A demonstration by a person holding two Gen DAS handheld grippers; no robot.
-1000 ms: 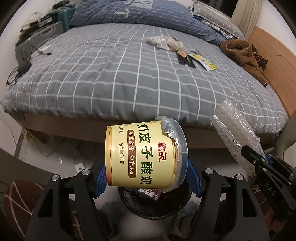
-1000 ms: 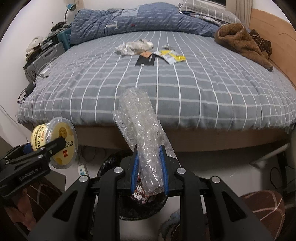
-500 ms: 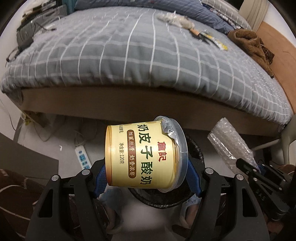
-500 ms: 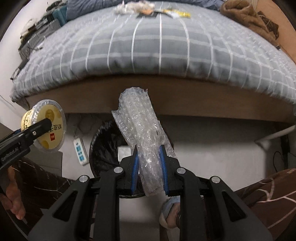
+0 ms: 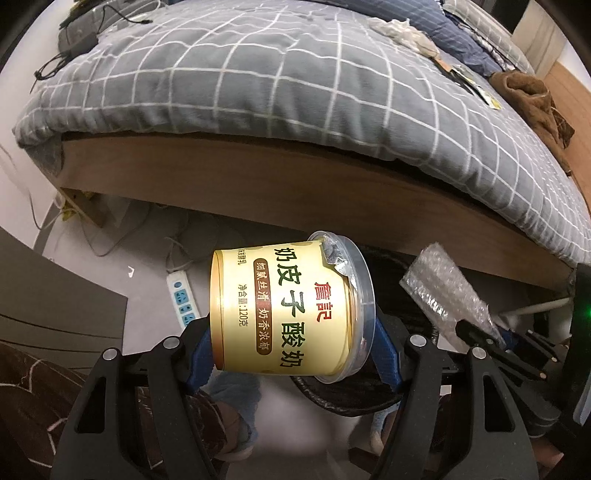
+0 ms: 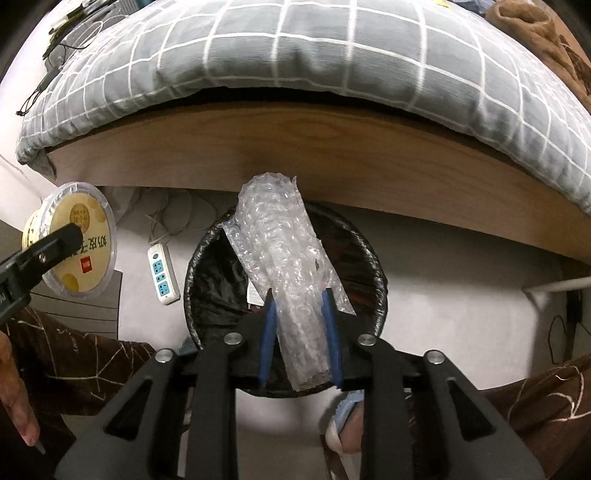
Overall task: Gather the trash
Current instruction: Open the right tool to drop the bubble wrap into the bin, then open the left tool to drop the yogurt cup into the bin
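A yellow yogurt cup (image 5: 284, 310) with a torn foil lid lies sideways between the blue pads of my left gripper (image 5: 291, 332), which is shut on its base and rim. In the right wrist view the same cup (image 6: 79, 254) hangs at the left edge. My right gripper (image 6: 298, 299) holds a roll of clear bubble wrap (image 6: 280, 251) upright between its pads, and its jaws are opening. Directly below it stands a round black trash bin (image 6: 192, 266) with a dark liner. From the left wrist the bin (image 5: 343, 400) shows behind the cup, with the bubble wrap (image 5: 443, 291) to its right.
The wooden bed frame (image 6: 332, 155) runs just beyond the bin, under a grey checked duvet (image 5: 295, 81). Wrappers (image 5: 402, 31) and a brown garment (image 5: 532, 96) lie on the bed. A white power strip (image 6: 162, 273) with cables lies on the floor left of the bin. The person's brown-trousered legs (image 6: 74, 362) flank it.
Both grippers have sunk and tipped down, so the bed slid up in view and the bin came under the bubble wrap. The right pads now stand slightly wider around the wrap.
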